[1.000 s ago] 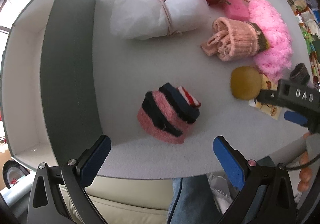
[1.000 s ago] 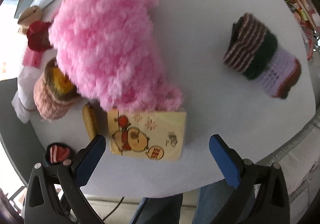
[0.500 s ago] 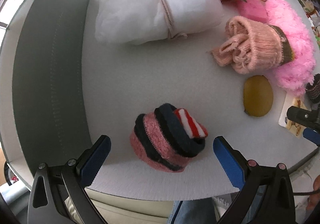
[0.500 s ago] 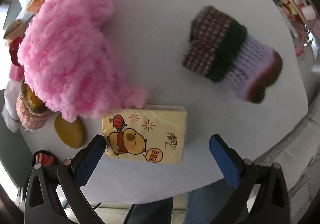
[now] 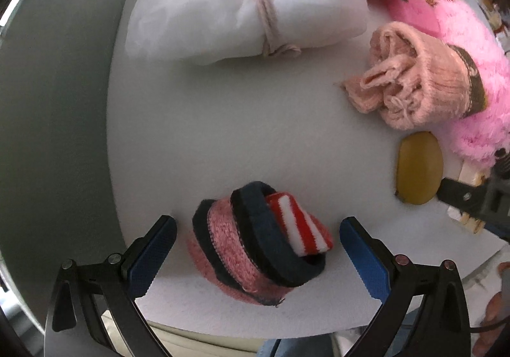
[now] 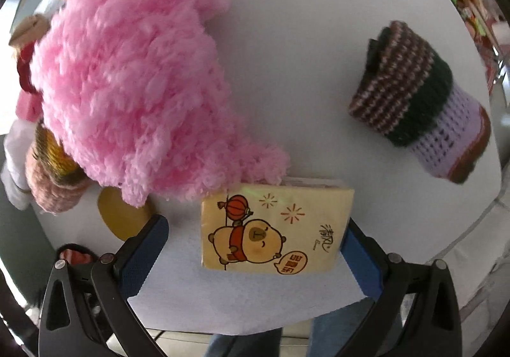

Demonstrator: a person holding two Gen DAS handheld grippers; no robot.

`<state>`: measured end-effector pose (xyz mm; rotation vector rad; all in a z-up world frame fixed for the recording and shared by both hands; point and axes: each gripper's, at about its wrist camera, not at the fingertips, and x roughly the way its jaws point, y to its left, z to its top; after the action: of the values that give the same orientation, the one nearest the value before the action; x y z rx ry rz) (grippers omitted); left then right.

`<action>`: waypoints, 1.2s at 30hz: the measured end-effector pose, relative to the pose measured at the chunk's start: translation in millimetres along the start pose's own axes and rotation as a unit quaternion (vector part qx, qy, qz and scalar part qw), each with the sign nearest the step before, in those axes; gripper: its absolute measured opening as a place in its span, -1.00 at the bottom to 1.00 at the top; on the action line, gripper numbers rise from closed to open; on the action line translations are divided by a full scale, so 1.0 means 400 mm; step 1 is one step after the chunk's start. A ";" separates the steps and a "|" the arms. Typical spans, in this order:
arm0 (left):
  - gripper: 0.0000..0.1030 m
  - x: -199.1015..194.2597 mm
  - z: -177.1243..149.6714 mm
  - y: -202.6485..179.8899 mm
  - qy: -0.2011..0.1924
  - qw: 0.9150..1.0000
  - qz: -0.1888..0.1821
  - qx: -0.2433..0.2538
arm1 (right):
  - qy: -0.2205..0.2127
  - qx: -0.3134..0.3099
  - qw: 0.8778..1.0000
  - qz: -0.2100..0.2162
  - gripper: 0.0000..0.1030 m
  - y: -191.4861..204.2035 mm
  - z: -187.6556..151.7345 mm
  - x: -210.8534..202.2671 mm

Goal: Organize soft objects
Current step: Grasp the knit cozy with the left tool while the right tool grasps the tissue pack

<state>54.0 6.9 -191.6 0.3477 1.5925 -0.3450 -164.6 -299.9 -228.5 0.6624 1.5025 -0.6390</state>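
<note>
Straddling a rolled pink-and-navy sock bundle, the left gripper gapes wide, gripping nothing; the right gripper, equally wide, brackets a yellow tissue pack.

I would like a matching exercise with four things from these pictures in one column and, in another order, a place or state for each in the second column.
Things:
1. rolled socks
2. tissue pack
3. white bundle
4. yellow sponge

Places or states:
A. tied with a cord
B. between the open left claw's fingers
C. beside the fluffy pink thing, no claw around it
D. between the open right claw's fingers

Pairs: 1-B, 2-D, 3-A, 4-C
</note>
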 end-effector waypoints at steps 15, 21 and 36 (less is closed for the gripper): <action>1.00 -0.010 -0.043 0.011 0.001 1.000 0.003 -0.002 | 0.017 0.000 1.000 -0.012 1.00 0.012 0.033 0.003; 1.00 0.005 -0.031 0.017 0.018 1.000 0.003 -0.017 | 0.029 -0.008 0.999 -0.012 1.00 -0.036 0.067 -0.027; -0.06 -0.049 -0.061 0.007 0.007 1.000 -0.016 0.026 | 0.027 -0.040 0.999 0.016 0.51 -0.100 0.055 -0.061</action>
<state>34.0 19.6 -170.8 0.3657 1.6071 -0.4091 -178.9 -343.8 -204.9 0.6455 1.5553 -0.5378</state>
